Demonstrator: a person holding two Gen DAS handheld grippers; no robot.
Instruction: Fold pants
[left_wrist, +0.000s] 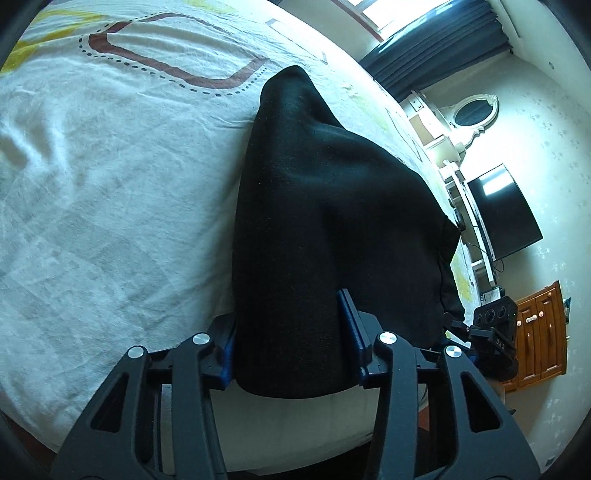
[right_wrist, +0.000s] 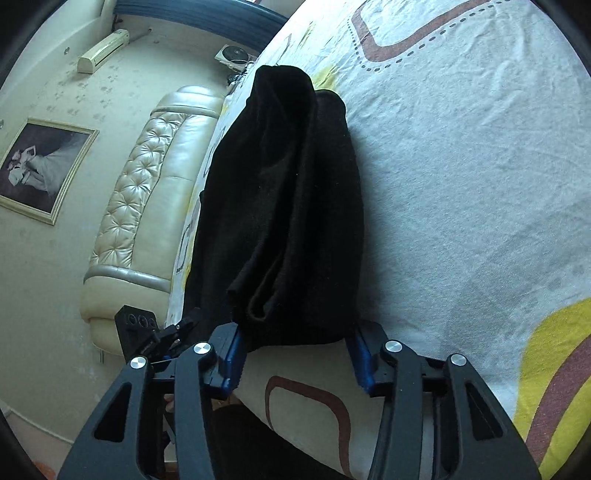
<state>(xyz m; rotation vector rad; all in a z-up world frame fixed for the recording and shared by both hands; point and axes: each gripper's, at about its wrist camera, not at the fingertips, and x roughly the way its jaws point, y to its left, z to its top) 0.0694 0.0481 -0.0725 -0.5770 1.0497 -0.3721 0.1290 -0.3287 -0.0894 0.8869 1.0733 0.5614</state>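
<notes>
Both the left gripper (left_wrist: 290, 332) and the right gripper (right_wrist: 295, 350) are holding the black pants (left_wrist: 314, 206) by their near edge on the bed (left_wrist: 110, 184); next, this edge probably needs carrying over for the fold.

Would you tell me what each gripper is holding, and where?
Both grip the black fabric pants along their near edge: left gripper and right gripper at opposite ends.

This is a bedroom in a home. A wide bed with a white sheet printed with brown and yellow loops (left_wrist: 110, 184) fills most of both views, backed by a cream tufted leather headboard (right_wrist: 147, 192). A gilt-framed photograph (right_wrist: 40, 170) and a cream wall air conditioner (right_wrist: 103, 50) hang on the pale wall. Opposite stand a black flat television (left_wrist: 506, 210), a white oval-mirrored dresser (left_wrist: 469, 114), an orange-brown wooden cabinet (left_wrist: 539, 332) and dark grey curtains (left_wrist: 443, 48) at a window.
</notes>
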